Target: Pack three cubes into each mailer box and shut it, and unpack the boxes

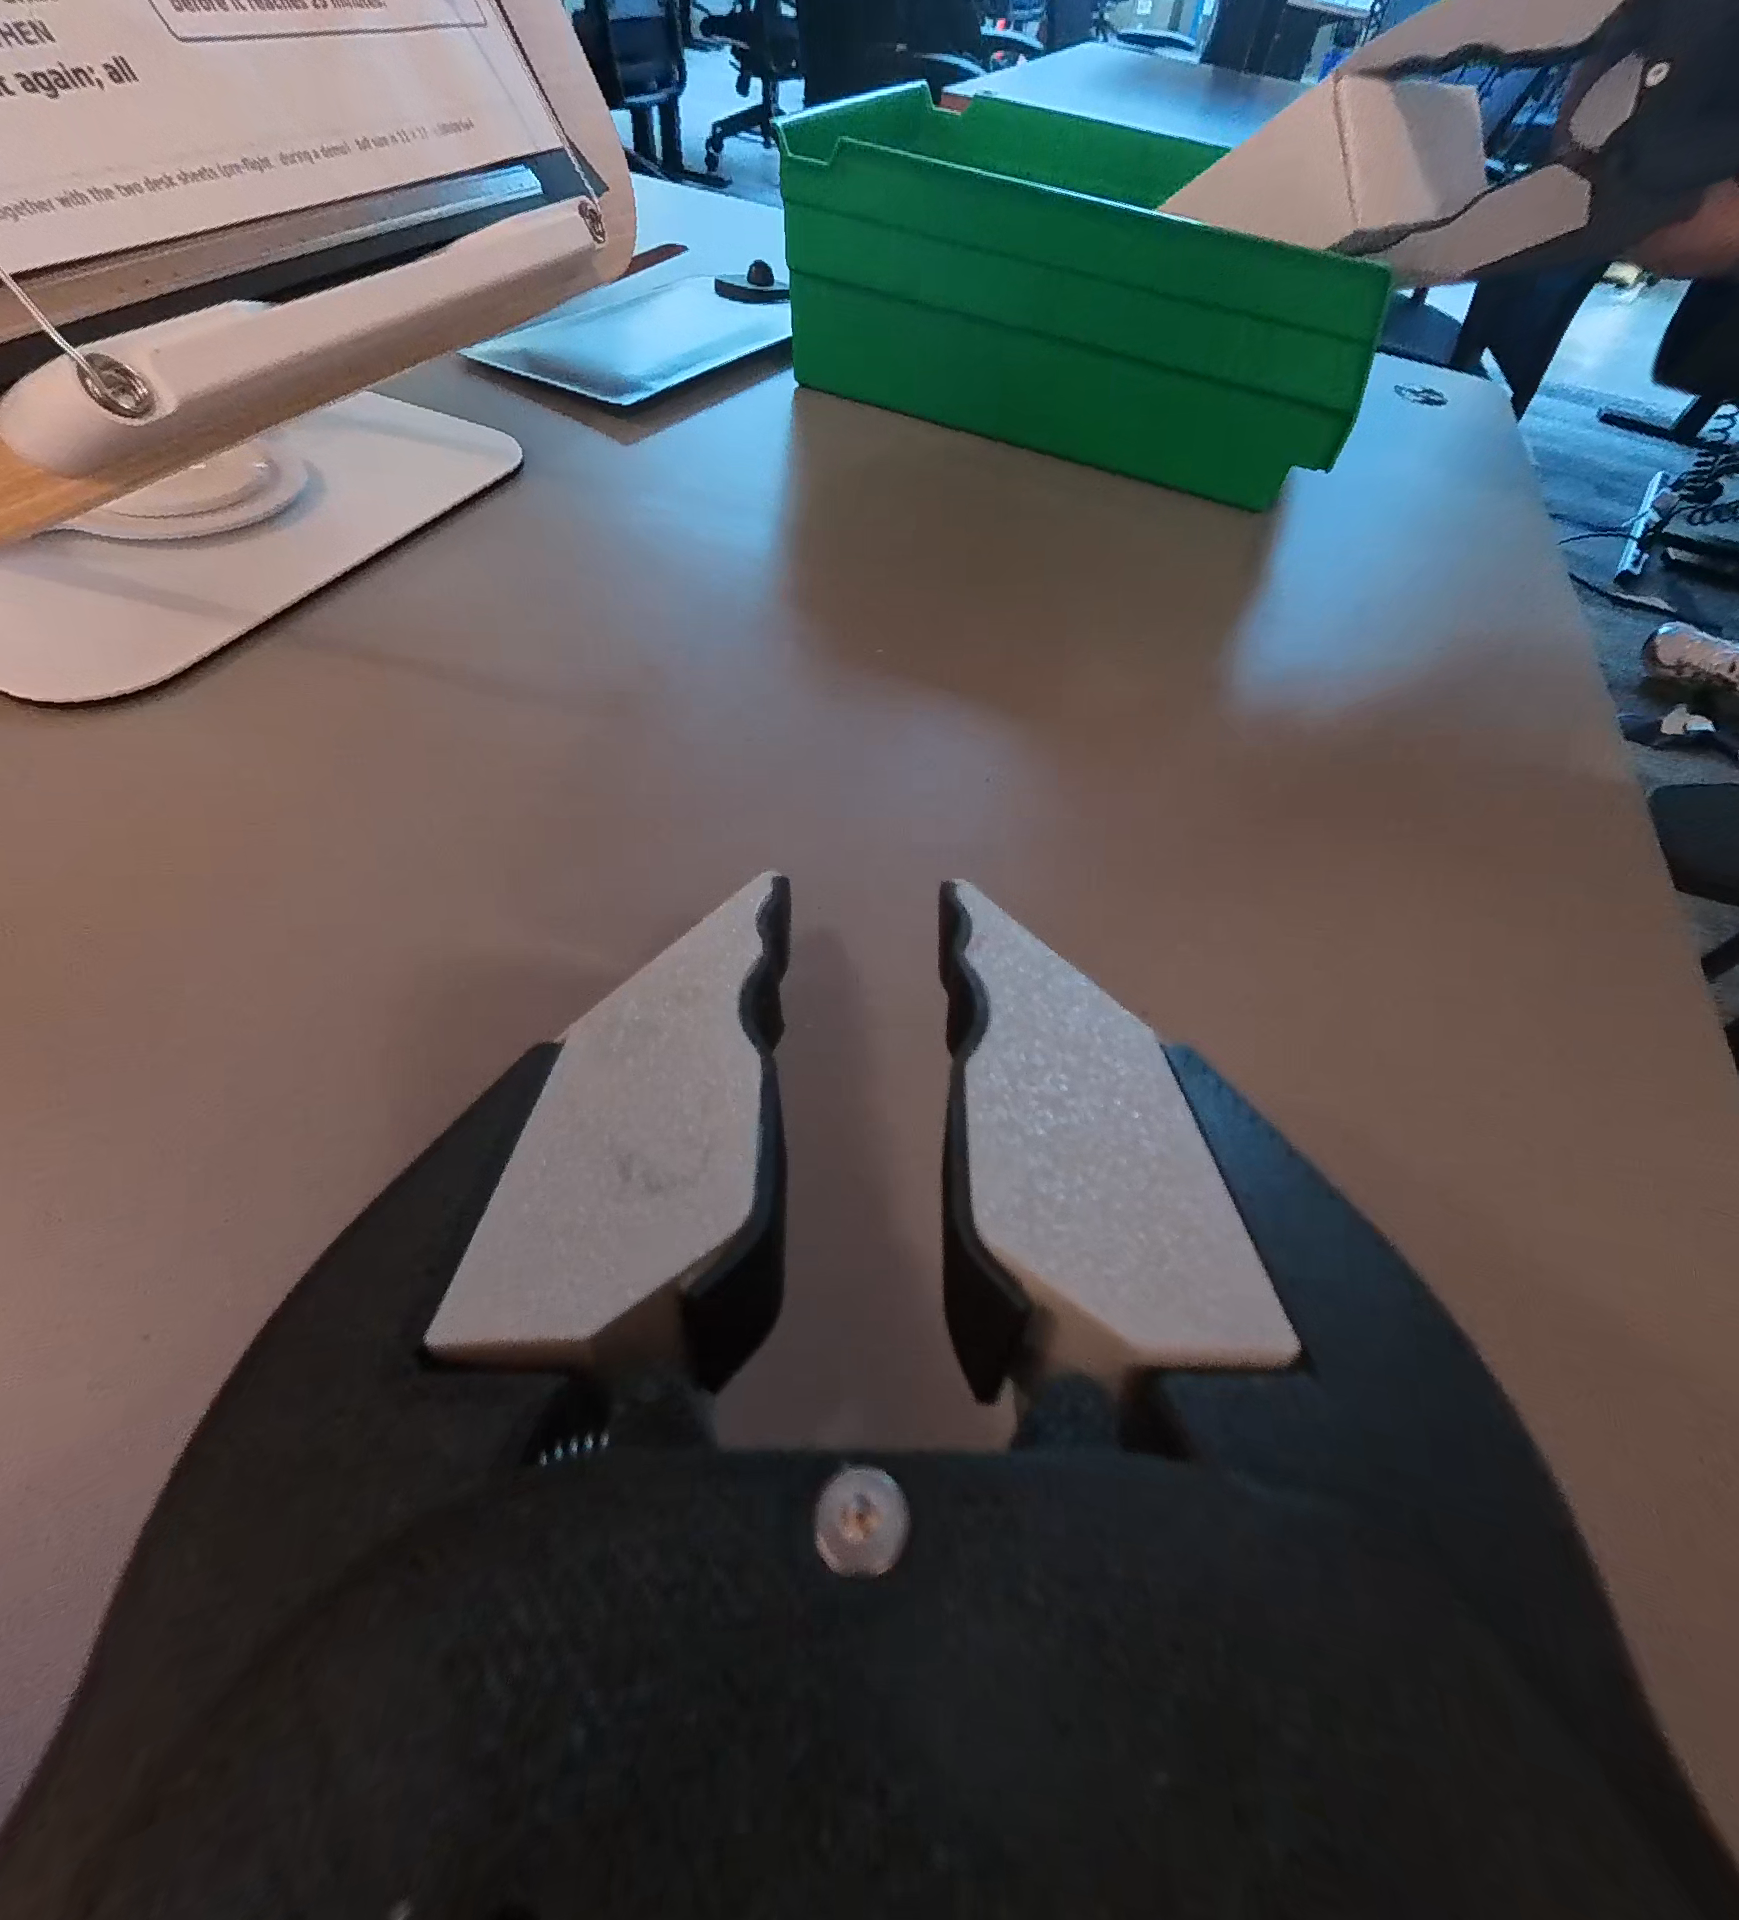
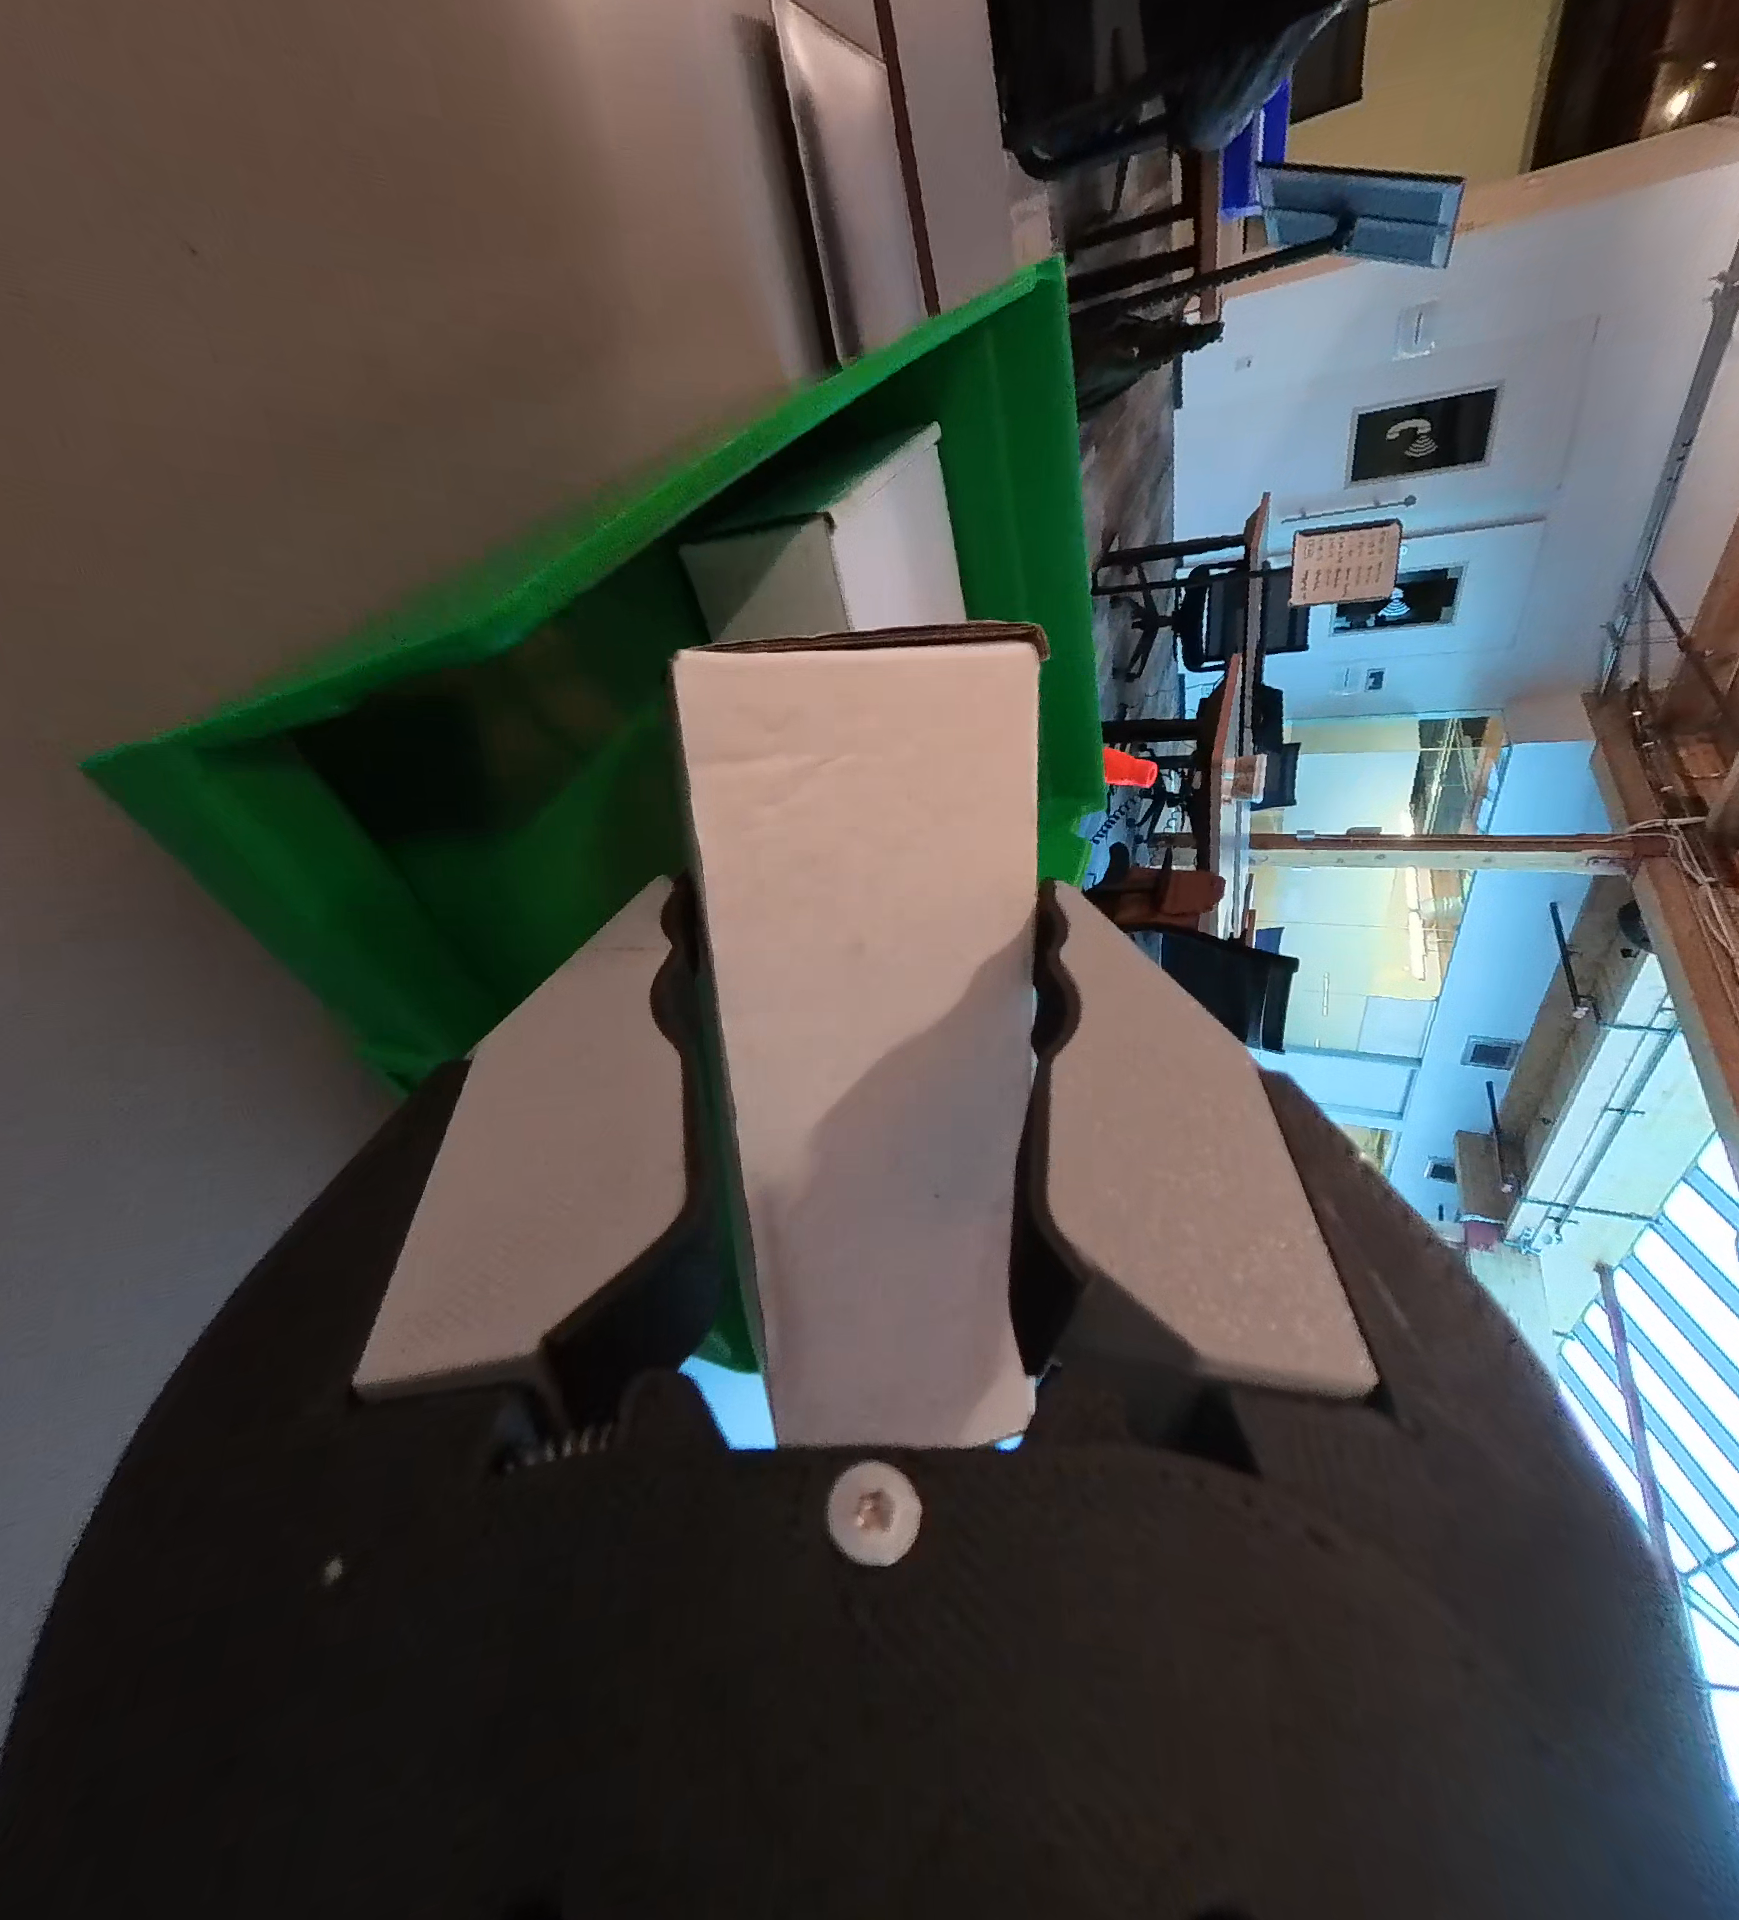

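Note:
My right gripper (image 2: 860, 935) is shut on a closed white mailer box (image 2: 860, 935), held in the air over the green bin (image 2: 408, 831). The view is rolled on its side. A second white mailer box (image 2: 844, 551) lies inside the bin. In the left wrist view the right gripper (image 1: 1561, 135) holds that box (image 1: 1364, 156) above the green bin's (image 1: 1052, 312) right end. My left gripper (image 1: 865, 914) hovers low over the bare brown table (image 1: 636, 727), its jaws a small gap apart and empty. No cubes show.
A white stand (image 1: 117, 582) bearing a printed sheet (image 1: 169, 104) stands at the table's left. A grey flat pad (image 1: 636, 332) lies behind it. The table's right edge (image 1: 1592, 644) drops to a floor with cables and chairs. A desk's dark surface stands beyond the bin.

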`<action>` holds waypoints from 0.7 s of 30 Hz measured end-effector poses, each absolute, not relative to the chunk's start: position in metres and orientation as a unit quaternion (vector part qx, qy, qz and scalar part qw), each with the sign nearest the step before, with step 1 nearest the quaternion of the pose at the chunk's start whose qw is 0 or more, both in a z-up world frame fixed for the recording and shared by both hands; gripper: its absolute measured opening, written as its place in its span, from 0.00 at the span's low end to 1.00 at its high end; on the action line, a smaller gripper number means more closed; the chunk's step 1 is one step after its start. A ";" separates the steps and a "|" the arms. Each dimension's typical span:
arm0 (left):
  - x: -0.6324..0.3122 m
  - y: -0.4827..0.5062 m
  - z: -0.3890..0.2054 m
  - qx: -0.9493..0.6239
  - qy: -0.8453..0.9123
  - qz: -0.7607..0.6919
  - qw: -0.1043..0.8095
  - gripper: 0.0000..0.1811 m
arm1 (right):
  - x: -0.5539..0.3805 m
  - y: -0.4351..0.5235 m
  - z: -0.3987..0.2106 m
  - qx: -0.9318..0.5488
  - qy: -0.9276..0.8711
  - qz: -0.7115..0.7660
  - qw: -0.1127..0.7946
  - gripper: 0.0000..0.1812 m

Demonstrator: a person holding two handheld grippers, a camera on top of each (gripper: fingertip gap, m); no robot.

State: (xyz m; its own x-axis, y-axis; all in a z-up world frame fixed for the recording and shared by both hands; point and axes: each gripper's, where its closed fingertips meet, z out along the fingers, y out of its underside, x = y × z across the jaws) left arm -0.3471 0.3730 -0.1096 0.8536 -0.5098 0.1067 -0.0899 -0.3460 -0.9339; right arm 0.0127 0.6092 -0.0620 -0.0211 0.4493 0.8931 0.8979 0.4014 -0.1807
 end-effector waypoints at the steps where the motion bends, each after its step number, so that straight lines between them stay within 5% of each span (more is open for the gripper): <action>1: -0.347 0.373 -0.109 -0.797 0.188 -0.194 0.540 0.15 | 0.012 0.609 -0.063 -0.498 -0.677 -0.229 0.491 0.35; 21: -0.349 0.374 -0.110 -0.798 0.182 -0.197 0.540 0.14 | -0.005 0.620 -0.085 -0.427 -0.710 -0.255 0.499 0.35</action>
State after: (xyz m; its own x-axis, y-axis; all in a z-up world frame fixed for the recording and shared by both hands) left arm -0.3485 0.3739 -0.1096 0.8564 -0.5027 0.1177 -0.0780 -0.3514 -0.9330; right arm -0.0047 0.6204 -0.0851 -0.1385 0.3517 0.9258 0.8601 0.5062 -0.0636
